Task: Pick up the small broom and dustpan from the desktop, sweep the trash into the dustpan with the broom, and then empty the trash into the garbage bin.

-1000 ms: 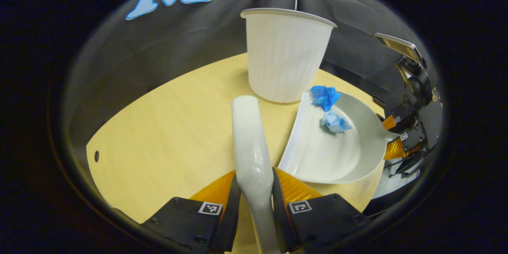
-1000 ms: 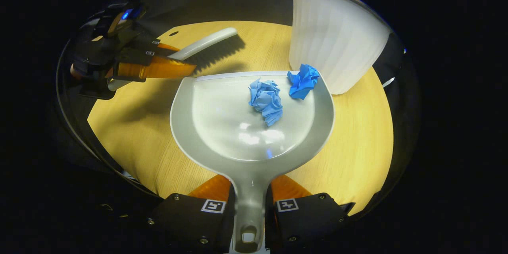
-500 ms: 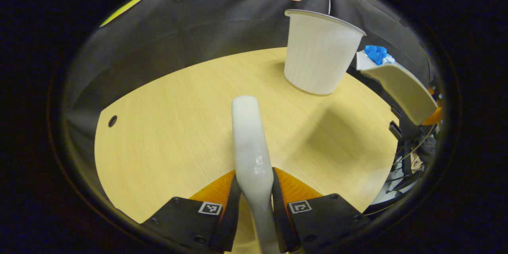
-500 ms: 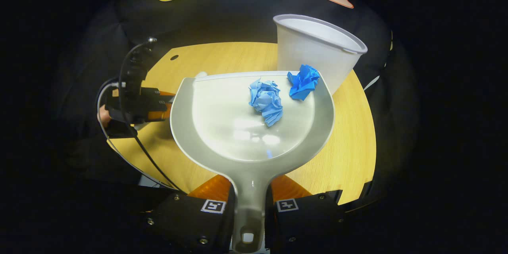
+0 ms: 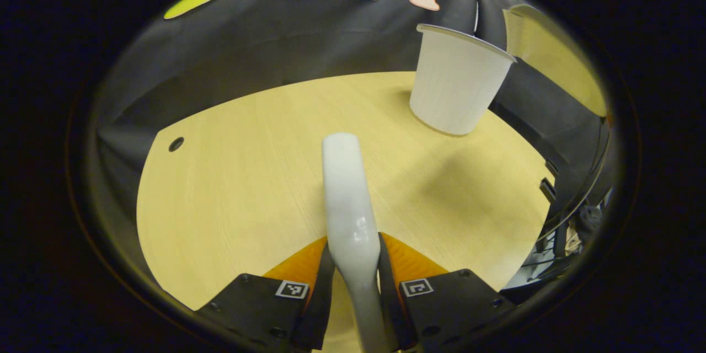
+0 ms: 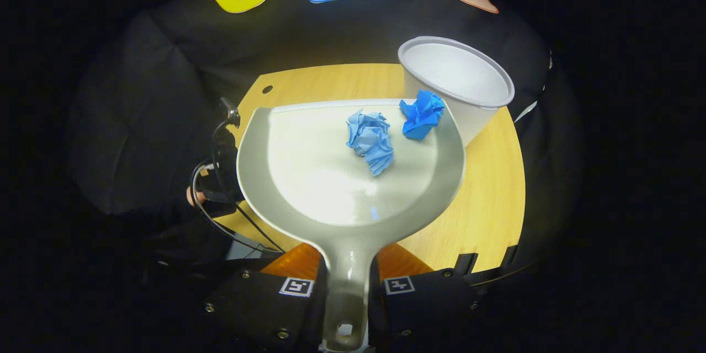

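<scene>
The right gripper (image 6: 346, 281) is clamping the grey plastic dustpan (image 6: 331, 187), which is carrying two crumpled blue paper balls (image 6: 370, 140) beside the white ribbed bin (image 6: 469, 94).

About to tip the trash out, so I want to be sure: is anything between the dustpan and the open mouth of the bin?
Nothing visible is in the way. The dustpan is lifted off the table with both paper balls near its front lip, and the bin stands just beyond, its mouth open.

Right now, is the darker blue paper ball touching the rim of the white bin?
Cannot tell. In the right gripper view the darker blue paper ball lies in the dustpan and overlaps the bin, hiding any gap.
</scene>
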Motion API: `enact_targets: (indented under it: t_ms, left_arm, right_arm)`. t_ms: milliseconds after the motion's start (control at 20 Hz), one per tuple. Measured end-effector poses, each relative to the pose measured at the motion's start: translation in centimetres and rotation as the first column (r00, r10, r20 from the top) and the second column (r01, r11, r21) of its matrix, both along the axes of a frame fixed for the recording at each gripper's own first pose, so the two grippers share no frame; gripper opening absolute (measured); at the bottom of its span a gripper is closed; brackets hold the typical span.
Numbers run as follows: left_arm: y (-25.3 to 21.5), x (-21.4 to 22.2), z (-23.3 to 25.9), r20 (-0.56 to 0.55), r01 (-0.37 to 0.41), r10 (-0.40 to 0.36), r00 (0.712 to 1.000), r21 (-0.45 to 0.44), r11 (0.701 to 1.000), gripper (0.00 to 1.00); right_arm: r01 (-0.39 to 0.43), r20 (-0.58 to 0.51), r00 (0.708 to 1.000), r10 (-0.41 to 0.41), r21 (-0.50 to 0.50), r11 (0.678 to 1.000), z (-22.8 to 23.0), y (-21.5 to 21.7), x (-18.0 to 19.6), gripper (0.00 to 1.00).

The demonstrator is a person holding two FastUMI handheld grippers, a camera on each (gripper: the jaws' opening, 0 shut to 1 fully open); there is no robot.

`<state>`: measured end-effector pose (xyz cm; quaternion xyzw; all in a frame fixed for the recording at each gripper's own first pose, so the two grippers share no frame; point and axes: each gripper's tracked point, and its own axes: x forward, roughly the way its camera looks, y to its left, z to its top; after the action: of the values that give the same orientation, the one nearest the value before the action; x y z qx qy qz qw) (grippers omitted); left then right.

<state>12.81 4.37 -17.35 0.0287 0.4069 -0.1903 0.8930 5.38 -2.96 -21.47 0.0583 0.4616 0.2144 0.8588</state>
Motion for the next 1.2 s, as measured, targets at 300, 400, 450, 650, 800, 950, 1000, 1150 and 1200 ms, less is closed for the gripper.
enact_targets:
  t_ms: [300,400,450,650,800,950,1000,1150,1200]
  left_arm:
    - [2.1,-1.7,0.0,-0.001,-0.049,0.049,0.999,-0.006,0.999,0.49]
    - [2.4,-2.2,0.1,-0.004,-0.064,0.064,0.998,-0.011,0.998,0.49]
    - [2.5,-2.1,0.1,-0.002,-0.069,0.069,0.998,-0.010,0.998,0.48]
    - [2.9,-2.7,0.3,0.005,-0.079,0.079,0.997,-0.003,0.997,0.48]
    - [2.9,-3.2,0.3,0.001,-0.083,0.083,0.997,-0.002,0.997,0.48]
    - [2.5,-3.5,0.4,0.000,-0.079,0.079,0.997,0.000,0.997,0.48]
    - [2.2,-3.6,0.2,-0.002,-0.075,0.075,0.997,-0.001,0.997,0.48]
    - [1.4,-3.8,0.3,-0.004,-0.062,0.062,0.998,-0.001,0.998,0.48]
    - [1.1,-3.9,0.3,-0.003,-0.058,0.058,0.998,-0.002,0.998,0.48]
  right_arm:
    - [0.076,-0.081,0.995,-0.058,0.242,0.967,1.6,1.0,0.6,0.32]
    - [0.122,-0.096,0.991,-0.096,0.322,0.939,1.6,1.8,1.0,0.32]
    - [0.141,-0.094,0.989,-0.115,0.345,0.928,1.4,2.0,1.0,0.32]
    - [0.209,-0.103,0.978,-0.182,0.418,0.884,1.2,3.0,1.7,0.32]
    - [0.272,-0.126,0.962,-0.243,0.520,0.810,2.4,4.0,2.7,0.32]
    - [0.350,-0.178,0.934,-0.310,0.635,0.689,4.3,5.0,3.8,0.32]
    - [0.370,-0.199,0.924,-0.326,0.677,0.636,5.2,5.3,4.1,0.32]
    - [0.397,-0.246,0.907,-0.341,0.766,0.505,7.0,5.5,4.5,0.32]
    - [0.399,-0.254,0.905,-0.342,0.787,0.471,7.6,5.2,4.6,0.32]
